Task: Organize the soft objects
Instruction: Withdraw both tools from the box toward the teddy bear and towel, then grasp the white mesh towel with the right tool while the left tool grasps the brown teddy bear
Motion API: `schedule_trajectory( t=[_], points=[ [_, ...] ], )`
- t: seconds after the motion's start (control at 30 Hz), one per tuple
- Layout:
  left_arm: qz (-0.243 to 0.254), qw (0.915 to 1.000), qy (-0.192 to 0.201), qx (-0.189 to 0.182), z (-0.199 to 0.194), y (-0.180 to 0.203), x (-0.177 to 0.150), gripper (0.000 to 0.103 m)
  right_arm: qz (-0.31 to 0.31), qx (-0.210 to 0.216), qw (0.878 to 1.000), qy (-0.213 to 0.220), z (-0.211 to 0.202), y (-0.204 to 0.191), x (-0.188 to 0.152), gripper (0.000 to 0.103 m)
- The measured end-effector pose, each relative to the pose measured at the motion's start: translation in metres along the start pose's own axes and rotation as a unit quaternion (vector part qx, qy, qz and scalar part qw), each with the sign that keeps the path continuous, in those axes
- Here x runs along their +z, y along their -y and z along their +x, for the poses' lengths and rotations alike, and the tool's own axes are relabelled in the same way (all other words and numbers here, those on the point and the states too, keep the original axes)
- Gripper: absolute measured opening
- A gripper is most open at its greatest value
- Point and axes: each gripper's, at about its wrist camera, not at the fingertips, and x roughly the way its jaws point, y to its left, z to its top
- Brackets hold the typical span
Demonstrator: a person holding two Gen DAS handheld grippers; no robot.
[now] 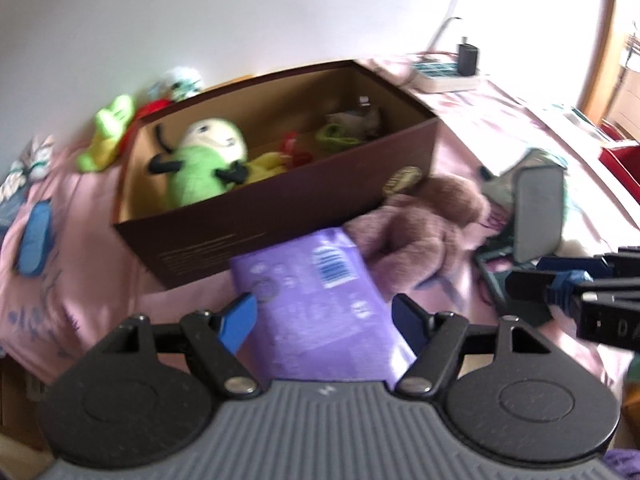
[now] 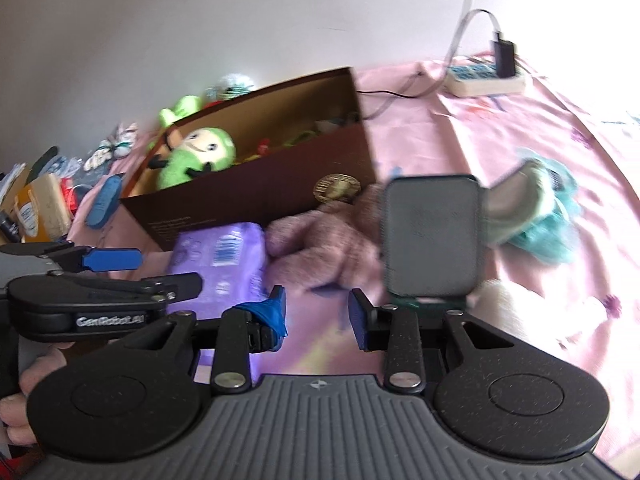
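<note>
A purple soft pack [image 1: 316, 300] sits between the blue pads of my left gripper [image 1: 324, 320], which grips it in front of the brown box [image 1: 280, 208]. The pack also shows in the right wrist view [image 2: 220, 264]. The box [image 2: 256, 196] holds a green plush doll [image 1: 204, 160], yellow and red soft items. A mauve plush toy [image 1: 416, 232] lies on the pink sheet to the right of the box, also in the right wrist view [image 2: 328, 248]. My right gripper [image 2: 318, 316] is open and empty above the sheet, close to the mauve toy.
A grey-green case with raised lid [image 2: 432, 240] stands right of the mauve toy, a teal soft item [image 2: 548, 224] behind it. A green plush [image 1: 108, 136] lies behind the box. A power strip with charger [image 2: 488, 76] sits at the back. Clutter lies at left [image 2: 40, 208].
</note>
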Motion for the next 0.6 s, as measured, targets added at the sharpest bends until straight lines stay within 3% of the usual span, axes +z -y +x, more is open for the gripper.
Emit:
schedule_trajectory(
  t=[0.3, 0.6],
  points=[
    [0.055, 0.9972, 0.005, -0.050, 0.010, 0.032, 0.003, 0.074, 0.068, -0.064, 0.996, 0.002, -0.020, 0.053, -0.013, 0.017],
    [0.077, 0.9954, -0.005, -0.055, 0.022, 0.055, 0.009, 0.074, 0.096, -0.094, 0.991, -0.015, -0.026, 0.105, -0.016, 0.017]
  ],
)
